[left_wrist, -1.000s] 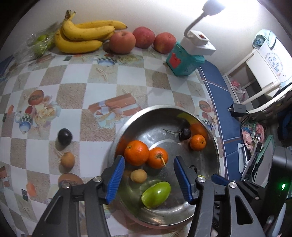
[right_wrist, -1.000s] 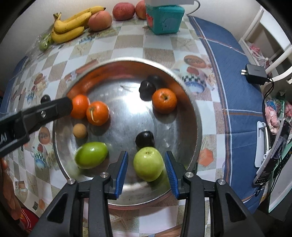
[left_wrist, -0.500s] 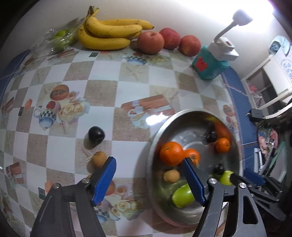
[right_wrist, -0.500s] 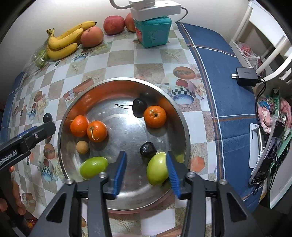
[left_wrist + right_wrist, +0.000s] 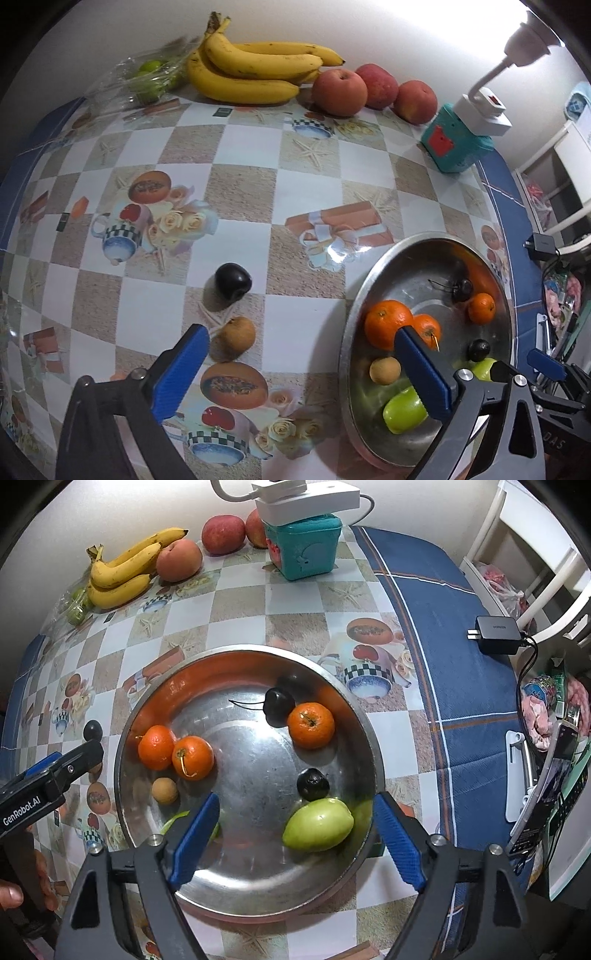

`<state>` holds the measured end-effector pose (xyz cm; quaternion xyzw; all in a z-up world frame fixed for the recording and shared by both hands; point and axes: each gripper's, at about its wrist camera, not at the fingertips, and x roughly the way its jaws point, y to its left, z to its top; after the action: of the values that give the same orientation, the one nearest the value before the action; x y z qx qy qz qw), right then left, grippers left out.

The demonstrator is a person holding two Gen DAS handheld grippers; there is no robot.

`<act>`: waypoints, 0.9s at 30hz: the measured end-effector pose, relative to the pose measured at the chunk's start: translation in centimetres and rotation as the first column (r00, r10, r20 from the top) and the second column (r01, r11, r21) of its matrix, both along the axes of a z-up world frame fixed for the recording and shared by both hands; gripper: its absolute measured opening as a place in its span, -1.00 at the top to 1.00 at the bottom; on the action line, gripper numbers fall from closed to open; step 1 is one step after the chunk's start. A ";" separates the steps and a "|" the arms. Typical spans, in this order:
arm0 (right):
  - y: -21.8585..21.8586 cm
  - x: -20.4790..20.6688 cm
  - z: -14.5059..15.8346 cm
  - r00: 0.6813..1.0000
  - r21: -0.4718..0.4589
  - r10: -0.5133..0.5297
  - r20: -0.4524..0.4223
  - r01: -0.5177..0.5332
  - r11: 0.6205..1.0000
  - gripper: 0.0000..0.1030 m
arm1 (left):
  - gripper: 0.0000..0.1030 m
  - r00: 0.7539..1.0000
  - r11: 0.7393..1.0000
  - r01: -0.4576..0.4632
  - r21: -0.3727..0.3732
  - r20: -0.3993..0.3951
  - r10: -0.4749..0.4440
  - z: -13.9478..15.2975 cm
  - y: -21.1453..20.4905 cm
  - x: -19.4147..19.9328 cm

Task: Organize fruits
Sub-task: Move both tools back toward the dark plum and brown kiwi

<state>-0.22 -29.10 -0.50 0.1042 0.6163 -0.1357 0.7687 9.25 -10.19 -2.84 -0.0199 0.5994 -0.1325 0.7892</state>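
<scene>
A steel bowl (image 5: 123,738) holds three oranges, two green fruits, a small tan fruit and dark fruits. My right gripper (image 5: 295,805) hangs over its near side with jaws opening. A pale green fruit (image 5: 317,823) lies on the bowl floor between the fingers, and neither pad touches it. My left gripper (image 5: 295,343) is over the tablecloth left of the bowl (image 5: 349,332), jaws opening wide and nothing gripped. A small brown fruit (image 5: 236,338) sits on the table just inside its left finger. A dark plum (image 5: 232,281) lies a little beyond that.
Along the far wall lie bananas (image 5: 255,74), three red apples (image 5: 340,92) and a bag of green fruit (image 5: 147,77). A teal box (image 5: 454,144) with a white lamp stands at the far right. A charger (image 5: 495,633) lies on the blue cloth.
My left gripper swung left from over the bowl to over the table and opened wide. My right gripper let go of the pale green fruit, which now lies on its side in the bowl.
</scene>
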 end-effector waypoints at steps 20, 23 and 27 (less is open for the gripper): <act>3.0 1.7 0.8 0.999 -0.001 0.026 0.025 -0.026 1.000 -0.85 | -1.00 0.990 0.994 -0.048 0.097 0.136 0.035 2.5 5.4 2.3; 4.1 2.2 0.9 0.999 0.030 0.039 0.030 -0.040 0.999 -0.85 | -1.00 0.986 0.991 -0.060 0.118 0.164 0.040 3.1 6.8 2.7; 6.3 3.2 0.9 0.996 0.048 0.086 0.035 -0.088 0.995 -0.85 | -1.00 0.978 0.987 -0.096 0.131 0.198 0.069 3.9 9.0 3.2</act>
<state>2.93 -22.82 0.42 0.0984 0.6109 -0.0849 0.7810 12.42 -1.24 1.08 0.0236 0.5267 -0.0585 0.8477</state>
